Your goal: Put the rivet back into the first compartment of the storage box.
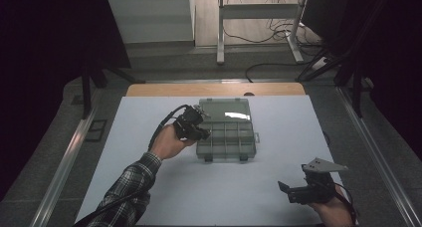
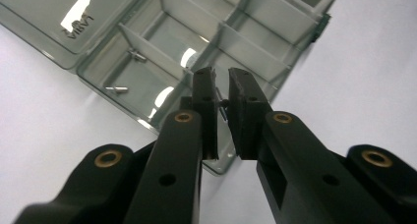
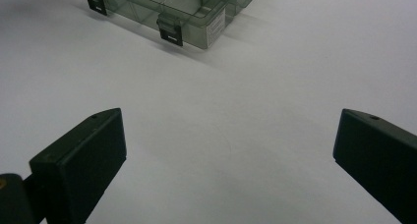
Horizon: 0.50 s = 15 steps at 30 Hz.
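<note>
A small dark metal screw (image 2: pixel 223 107) sits pinched between the tips of my left tongs (image 2: pixel 222 94), clenched on it just above the near edge of the open, translucent grey plastic compartment box (image 2: pixel 255 17). Beyond those tips, two more small silvery screws (image 2: pixel 118 90) lie in one compartment. The box's lid (image 1: pixel 224 109) lies flat past the tongs. My right tongs (image 3: pixel 228 150) stand released, well apart from the box, over the white counter (image 1: pixel 249 187).
</note>
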Available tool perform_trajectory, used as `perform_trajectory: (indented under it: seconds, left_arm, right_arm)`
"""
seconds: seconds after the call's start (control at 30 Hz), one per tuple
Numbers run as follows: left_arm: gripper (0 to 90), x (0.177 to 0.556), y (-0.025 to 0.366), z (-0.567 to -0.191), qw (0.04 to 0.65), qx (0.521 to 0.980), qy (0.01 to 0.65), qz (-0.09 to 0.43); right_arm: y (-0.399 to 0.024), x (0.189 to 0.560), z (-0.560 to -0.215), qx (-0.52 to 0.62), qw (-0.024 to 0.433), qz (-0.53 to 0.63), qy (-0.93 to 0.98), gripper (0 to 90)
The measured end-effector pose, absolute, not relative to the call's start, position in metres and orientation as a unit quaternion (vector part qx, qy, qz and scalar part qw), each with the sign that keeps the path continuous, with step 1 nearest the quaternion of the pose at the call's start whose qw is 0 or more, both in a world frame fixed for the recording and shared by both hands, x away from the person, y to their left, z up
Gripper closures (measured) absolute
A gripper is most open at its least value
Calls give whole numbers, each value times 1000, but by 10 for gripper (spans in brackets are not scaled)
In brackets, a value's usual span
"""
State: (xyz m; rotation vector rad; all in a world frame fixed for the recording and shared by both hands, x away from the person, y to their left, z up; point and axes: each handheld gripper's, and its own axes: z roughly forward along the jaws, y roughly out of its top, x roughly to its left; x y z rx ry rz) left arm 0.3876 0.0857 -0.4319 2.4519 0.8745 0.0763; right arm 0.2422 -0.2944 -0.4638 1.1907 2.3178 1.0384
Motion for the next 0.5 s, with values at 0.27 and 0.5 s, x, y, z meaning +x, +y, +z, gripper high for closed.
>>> perform_trajectory:
  seconds: [0.27, 0.5]
  left_arm:
    - [825, 399, 85, -433, 266, 903, 336, 37]
    - [824, 411, 86, -440, 266, 898, 349, 46]
  right_arm:
    - [-295, 242, -464, 418, 168, 366, 814, 0]
    - [-295, 242, -464, 418, 169, 367, 814, 0]
